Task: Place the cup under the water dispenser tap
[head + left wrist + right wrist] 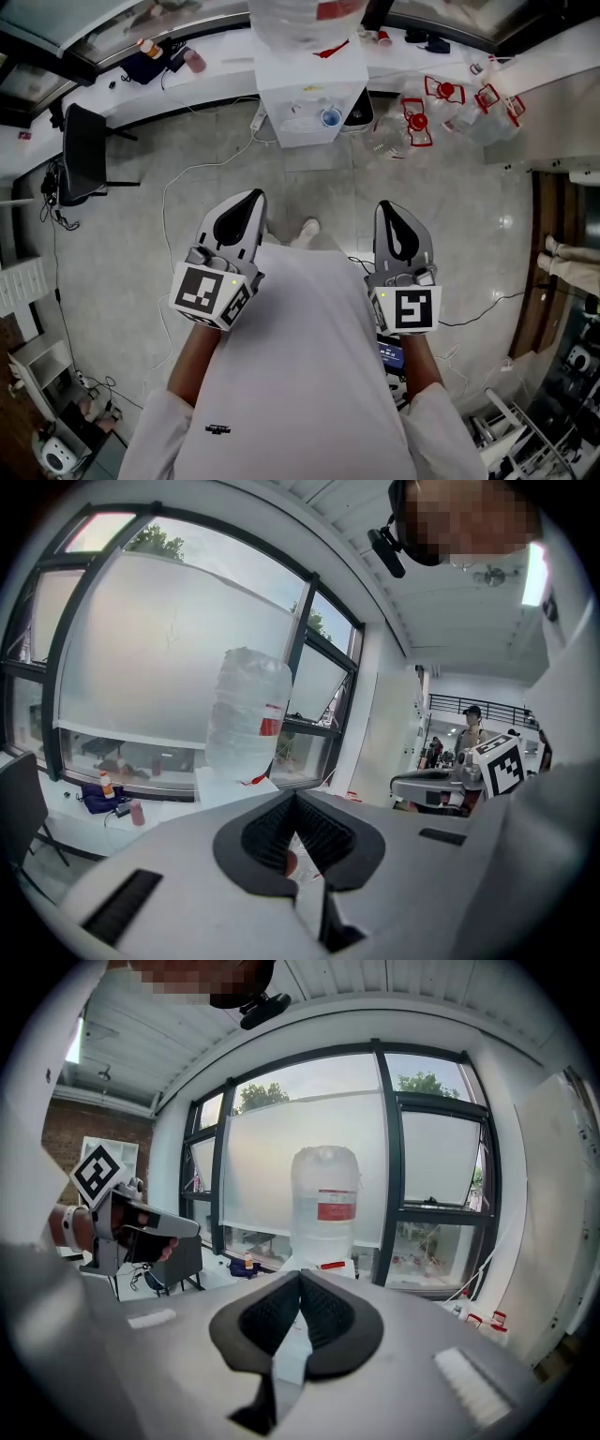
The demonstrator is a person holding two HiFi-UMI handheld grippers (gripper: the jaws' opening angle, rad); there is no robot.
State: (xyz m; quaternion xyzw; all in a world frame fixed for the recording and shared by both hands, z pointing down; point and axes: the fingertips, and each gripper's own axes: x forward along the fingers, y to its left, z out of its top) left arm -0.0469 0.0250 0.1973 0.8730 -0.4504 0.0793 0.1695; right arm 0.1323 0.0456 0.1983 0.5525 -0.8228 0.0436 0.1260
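1. A grey, glossy floor filled the middle of the head view.
2. A black chair stood at upper left, beside a long white counter.
3. Tall dark-framed windows with frosted panes let in daylight.
4. A brick wall showed at the left of the right gripper view, under a white slatted ceiling.

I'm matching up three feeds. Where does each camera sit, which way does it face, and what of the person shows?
Head view: on the person's head, looking steeply down at floor and water dispenser; white shirt, left claw and right claw show.
Left gripper view: on the left claw, facing the water bottle and windows; its shut jaws below, right claw at right.
Right gripper view: on the right claw, facing the same bottle; its shut jaws below, left claw at left.
Shared: both gripper views see the bottle.
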